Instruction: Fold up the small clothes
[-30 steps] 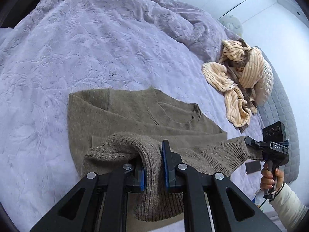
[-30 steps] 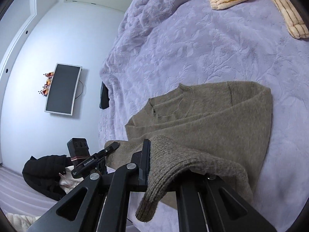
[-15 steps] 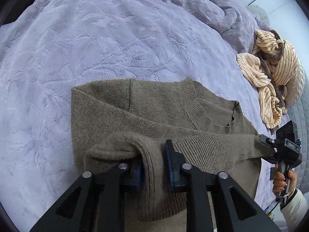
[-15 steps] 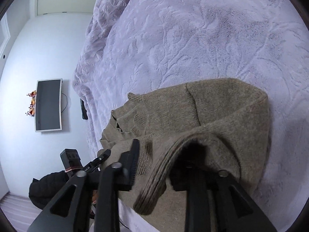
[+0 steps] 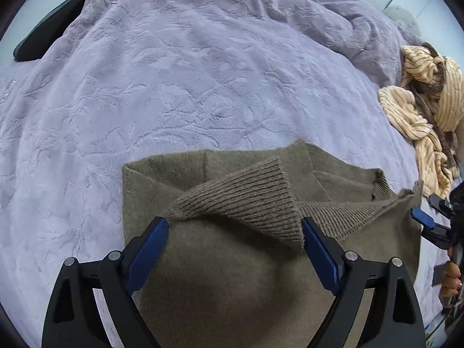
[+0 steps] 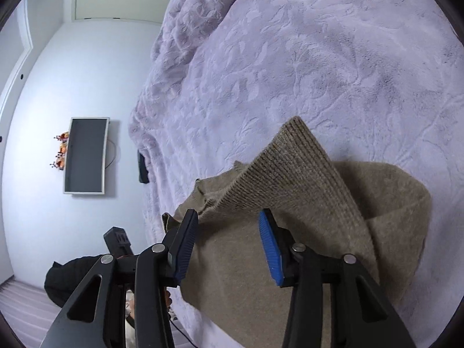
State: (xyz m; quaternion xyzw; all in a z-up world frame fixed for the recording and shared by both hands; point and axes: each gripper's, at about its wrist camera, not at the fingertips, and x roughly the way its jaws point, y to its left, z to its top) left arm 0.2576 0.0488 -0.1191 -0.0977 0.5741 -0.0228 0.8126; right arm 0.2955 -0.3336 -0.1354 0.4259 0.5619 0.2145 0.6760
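Hem (image 5: 255,200) just let go: left tongs (image 5: 235,240) opening wide, right tongs (image 6: 229,243) half open, closing slightly, gripping nothing. Sweater (image 5: 232,275) folded near bed (image 5: 174,87) edge; fold laid.

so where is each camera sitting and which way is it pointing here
Left wrist: on the left gripper, looking steeply down at the brown sweater on the purple blanket; jaws opening, ribbed hem loose between them; a hand at right.
Right wrist: on the right gripper, facing along the bed toward a wall TV; jaws closing slightly, not gripping.
Shared: sweater, blanket, striped garment.
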